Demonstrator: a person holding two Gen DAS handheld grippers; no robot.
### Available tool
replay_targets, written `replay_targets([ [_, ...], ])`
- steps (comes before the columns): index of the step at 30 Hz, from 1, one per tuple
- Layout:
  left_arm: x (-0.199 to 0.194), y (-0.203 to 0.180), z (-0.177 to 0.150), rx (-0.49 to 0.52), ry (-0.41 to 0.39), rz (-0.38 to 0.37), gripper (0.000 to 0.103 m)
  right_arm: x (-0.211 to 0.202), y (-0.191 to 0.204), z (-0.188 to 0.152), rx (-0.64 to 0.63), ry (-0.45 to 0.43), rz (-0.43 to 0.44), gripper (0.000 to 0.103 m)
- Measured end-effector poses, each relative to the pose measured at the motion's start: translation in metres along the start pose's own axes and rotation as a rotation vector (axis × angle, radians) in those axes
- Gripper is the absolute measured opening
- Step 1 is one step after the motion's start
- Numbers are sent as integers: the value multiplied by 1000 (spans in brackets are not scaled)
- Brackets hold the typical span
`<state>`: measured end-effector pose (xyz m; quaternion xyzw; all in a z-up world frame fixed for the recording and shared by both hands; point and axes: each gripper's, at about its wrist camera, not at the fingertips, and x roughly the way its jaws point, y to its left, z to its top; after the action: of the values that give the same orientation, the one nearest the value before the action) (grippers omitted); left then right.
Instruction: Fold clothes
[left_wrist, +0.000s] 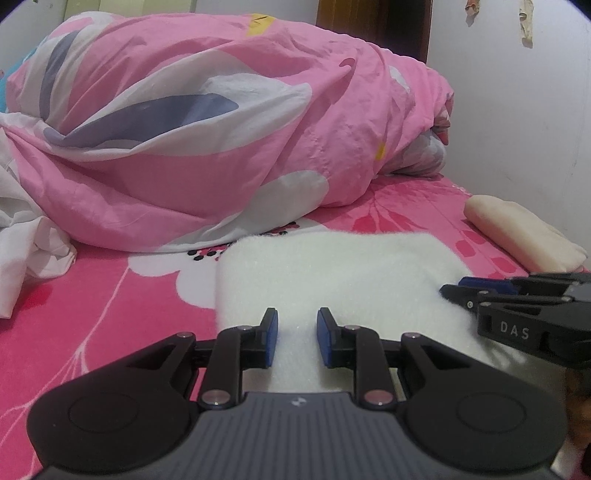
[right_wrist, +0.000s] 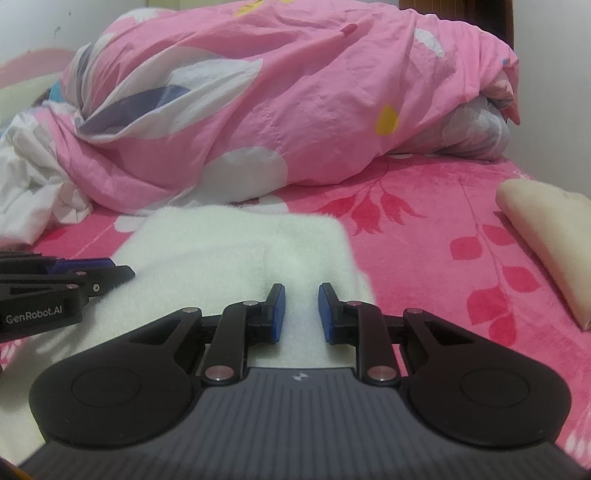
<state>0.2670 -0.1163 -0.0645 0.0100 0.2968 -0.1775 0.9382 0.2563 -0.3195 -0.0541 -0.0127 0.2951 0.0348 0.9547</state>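
Note:
A white fluffy garment (left_wrist: 332, 273) lies folded flat on the pink flowered bed, also in the right wrist view (right_wrist: 240, 251). My left gripper (left_wrist: 296, 338) is open and empty, low over the garment's near left part. My right gripper (right_wrist: 301, 314) is open and empty over its near right part. Each gripper shows in the other's view: the right one (left_wrist: 517, 306) at the garment's right edge, the left one (right_wrist: 74, 284) at its left edge.
A big pink flowered duvet (left_wrist: 221, 129) is heaped behind the garment. A folded cream cloth (left_wrist: 524, 232) lies at the right by the wall, also in the right wrist view (right_wrist: 546, 236). Crumpled white fabric (left_wrist: 26, 240) lies at the left. Pink bedsheet (right_wrist: 424, 258) surrounds all.

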Motion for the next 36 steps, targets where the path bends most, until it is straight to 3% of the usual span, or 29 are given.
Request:
replay_targets([
  [3,0,1,0,-3,0,-2,23,-5,7,14,-45,19,-13,20],
  [11,0,1,-1,-4,-4,0,23,-3,4,44,-28,-40,11,20],
  [15,0,-1,-1,1,-7,0,23,30,-5,19,-17,45,-3,20],
  [27,1,14,18,-62,38,-39,28,31,-15,13,61,29,25,20],
  [36,24,11,32,-10,71,-19,30,31,-15,10,74,16,26,20],
])
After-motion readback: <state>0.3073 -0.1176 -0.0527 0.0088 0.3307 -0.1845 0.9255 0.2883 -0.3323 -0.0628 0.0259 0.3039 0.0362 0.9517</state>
